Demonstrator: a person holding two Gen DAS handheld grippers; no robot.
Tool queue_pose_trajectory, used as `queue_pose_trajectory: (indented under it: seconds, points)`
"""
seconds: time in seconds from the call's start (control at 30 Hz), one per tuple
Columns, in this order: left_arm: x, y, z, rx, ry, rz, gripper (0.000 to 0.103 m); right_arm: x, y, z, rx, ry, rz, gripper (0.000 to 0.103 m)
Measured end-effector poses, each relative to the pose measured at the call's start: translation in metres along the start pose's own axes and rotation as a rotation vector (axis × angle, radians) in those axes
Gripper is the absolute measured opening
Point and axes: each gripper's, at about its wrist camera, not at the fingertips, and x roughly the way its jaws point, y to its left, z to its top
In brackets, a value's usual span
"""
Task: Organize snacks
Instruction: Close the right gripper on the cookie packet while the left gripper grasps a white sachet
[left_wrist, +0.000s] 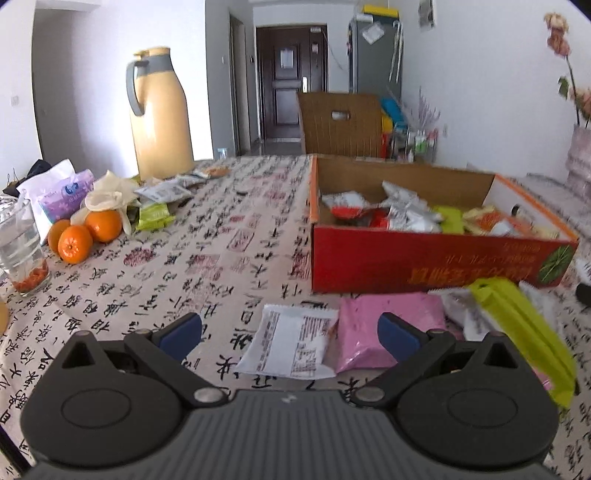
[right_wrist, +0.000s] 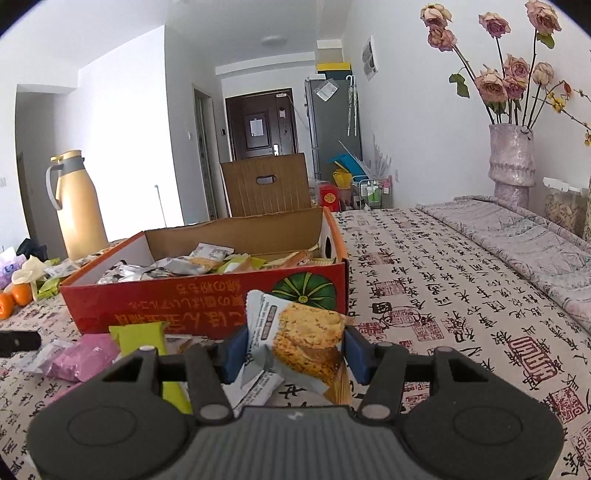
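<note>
Two grippers: our right gripper (right_wrist: 293, 354) clamps a biscuit packet (right_wrist: 295, 341) before the red box (right_wrist: 207, 306); our left gripper (left_wrist: 290, 334) gapes over bare tablecloth (left_wrist: 207, 266).

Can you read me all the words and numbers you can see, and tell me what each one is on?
None can be read for sure.
Red box: yellow characters, upside down, blurred.
Tablecloth: brush-style characters, unreadable.
Cracker packet in the right gripper: print too small.
White packet: print too small.

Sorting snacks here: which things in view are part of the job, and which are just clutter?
Job: red box; biscuit packet in right gripper; white packet; pink packet; green packet.

Clutter: thermos; oranges; glass; vase.
</note>
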Motion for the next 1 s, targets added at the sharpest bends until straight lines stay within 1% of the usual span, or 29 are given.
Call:
queue_pose_trajectory:
  seconds: [0.17,0.27,0.33,0.4,0.43,0.5,0.63,0.7,0.73,0.77,0.8,0.9,1.0]
  points:
    - [0.02,0.002,0.004,0.03,0.063,0.05,0.103,-0.001,0.0,0.0,0.002,-0.007,0.007,0.055]
    - [0.034,0.007,0.002,0.021,0.118,0.056,0.103,-0.002,0.0,0.0,0.002,-0.01,0.01,0.055]
    - [0.04,0.011,0.0,0.004,0.138,0.055,0.102,-0.002,0.0,-0.001,0.003,-0.013,0.012,0.055]
    - [0.046,0.014,-0.003,-0.01,0.16,0.042,0.097,-0.002,0.0,-0.001,0.002,-0.013,0.014,0.055]
    - [0.046,0.015,-0.003,-0.02,0.16,0.032,0.096,-0.002,0.0,0.0,0.002,-0.012,0.015,0.055]
    - [0.045,0.015,-0.003,-0.019,0.157,0.007,0.088,-0.002,0.0,0.0,0.002,-0.01,0.017,0.055]
    - [0.043,0.014,-0.004,-0.02,0.147,-0.026,0.08,-0.001,0.0,0.0,0.003,-0.005,0.017,0.056]
    - [0.041,0.014,-0.004,-0.016,0.136,-0.035,0.067,0.0,0.0,0.0,0.003,-0.003,0.015,0.056]
    - [0.04,0.013,-0.004,-0.013,0.131,-0.043,0.062,0.0,0.0,0.001,0.003,-0.001,0.015,0.056]
    - [0.038,0.013,-0.004,-0.012,0.126,-0.049,0.053,0.001,0.0,0.001,0.003,0.0,0.015,0.056]
    - [0.038,0.013,-0.004,-0.013,0.124,-0.053,0.05,0.001,0.0,0.001,0.004,0.001,0.014,0.056]
    - [0.037,0.014,-0.004,-0.024,0.12,-0.06,0.045,0.002,0.0,0.0,0.004,0.005,0.013,0.056]
    - [0.035,0.015,-0.003,-0.026,0.106,-0.055,0.043,0.002,0.0,0.001,0.004,0.006,0.012,0.056]
